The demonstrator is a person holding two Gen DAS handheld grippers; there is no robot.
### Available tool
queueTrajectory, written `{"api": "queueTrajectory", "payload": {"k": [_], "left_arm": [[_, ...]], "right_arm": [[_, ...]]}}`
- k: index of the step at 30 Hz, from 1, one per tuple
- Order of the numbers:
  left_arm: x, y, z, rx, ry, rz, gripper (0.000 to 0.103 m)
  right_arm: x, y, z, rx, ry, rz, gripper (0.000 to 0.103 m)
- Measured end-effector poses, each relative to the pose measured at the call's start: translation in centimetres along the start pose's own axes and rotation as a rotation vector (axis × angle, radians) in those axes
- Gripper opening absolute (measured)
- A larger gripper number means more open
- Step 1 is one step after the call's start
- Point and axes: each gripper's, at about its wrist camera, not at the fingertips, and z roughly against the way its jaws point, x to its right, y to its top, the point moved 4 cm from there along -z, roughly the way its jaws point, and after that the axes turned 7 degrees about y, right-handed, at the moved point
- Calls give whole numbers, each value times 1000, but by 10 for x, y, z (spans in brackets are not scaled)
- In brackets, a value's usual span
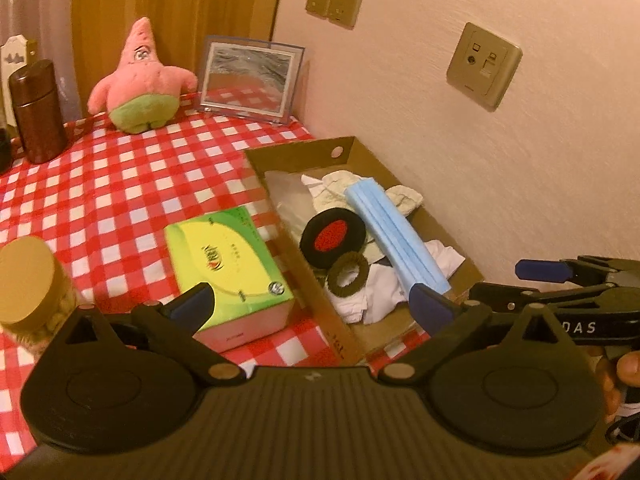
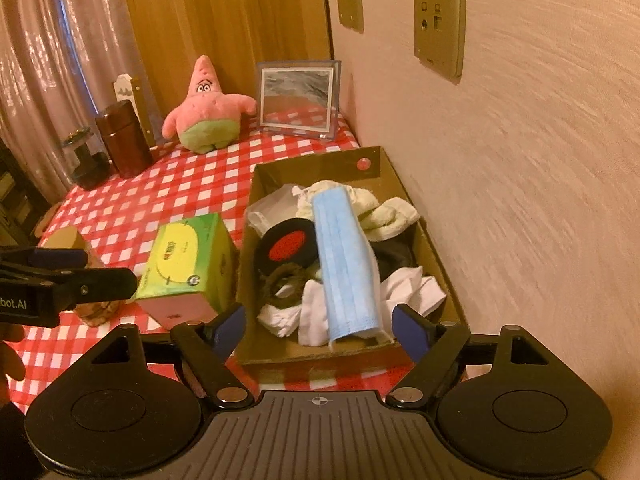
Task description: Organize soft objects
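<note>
- A blue face mask [image 2: 349,268] is lying lengthwise on top of the heap inside the cardboard box [image 2: 316,354], its near end reaching almost to the box's front wall.
- Under and beside the mask, white cloths [image 2: 404,292] are bunching at the near end of the box, and pale cream socks [image 2: 390,216] are sitting toward the far end.
- A black ear pad with a red centre [image 2: 289,246] is leaning at the mask's left, with a dark brown hair tie [image 2: 282,280] touching it on the near side.
- The box is sitting on a red-and-white checked tablecloth [image 2: 188,184], close along the wall on the right.
- The right gripper [image 2: 320,330] is pointing downward at the near end of the box, its blue-tipped fingers [image 2: 230,328] standing wide apart with nothing between them; the mask's end is lying in line with the gap, untouched.
- The left gripper [image 1: 310,302] is tilting down likewise, its jaws spread fully and empty, hanging over the box's left wall and the green-and-yellow tissue box [image 1: 230,272] just beside it.
- In the left wrist view the right gripper is showing at the right edge, with fingertips of the person's hand [image 1: 626,372] behind it.
- A jar with a tan lid [image 1: 28,280] is standing at the near left of the table.
- At the far end, a pink star-shaped plush [image 2: 206,114], a framed picture [image 2: 298,98] and a dark brown canister [image 2: 122,138] are standing well apart from the box.
</note>
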Motion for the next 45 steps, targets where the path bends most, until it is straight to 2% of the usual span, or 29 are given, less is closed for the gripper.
{"api": "queueTrajectory", "payload": {"k": [5,12,22,32,38,45], "left_arm": [[-7,-16,17,13,23,26,102],[-13,-45,41,35,96,74,102],[-6,-88,77,39,153,110,102],[-4,-129,97,3,156,139,102],[-4,-140,108,7,186,113,102],[-11,-146,118,12,208,140,102]], "right_arm": [[-9,-14,9,-1,7,-14,80],[-15,-40,28,16,25,-54,80],[-27,-71,59,24,1,-70,80],[-54,-100,74,-5,21,-13,80],[-68,-110,84,1,13,32,80],[-73,-115,92,3,9,50,80]]}}
